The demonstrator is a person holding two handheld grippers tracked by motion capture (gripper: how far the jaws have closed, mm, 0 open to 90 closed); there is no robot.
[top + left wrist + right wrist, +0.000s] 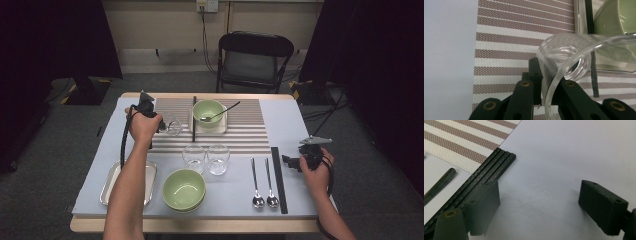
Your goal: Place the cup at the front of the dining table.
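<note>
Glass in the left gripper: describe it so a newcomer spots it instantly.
Start at the striped placemat at the table's far side. Left of the green bowl on a tray there, a clear glass is clamped by its rim in the left gripper. Unlike the two glasses standing free nearer the person, it is tilted.

High view overhead facing forward, gripper views close, sharing the striped mat (240, 131)

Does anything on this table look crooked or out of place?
One thing: a clear glass is tipped on its side over the striped mat, its wall pinched in the left gripper. The other two glasses stand upright. Nothing looks spilled or broken.
</note>
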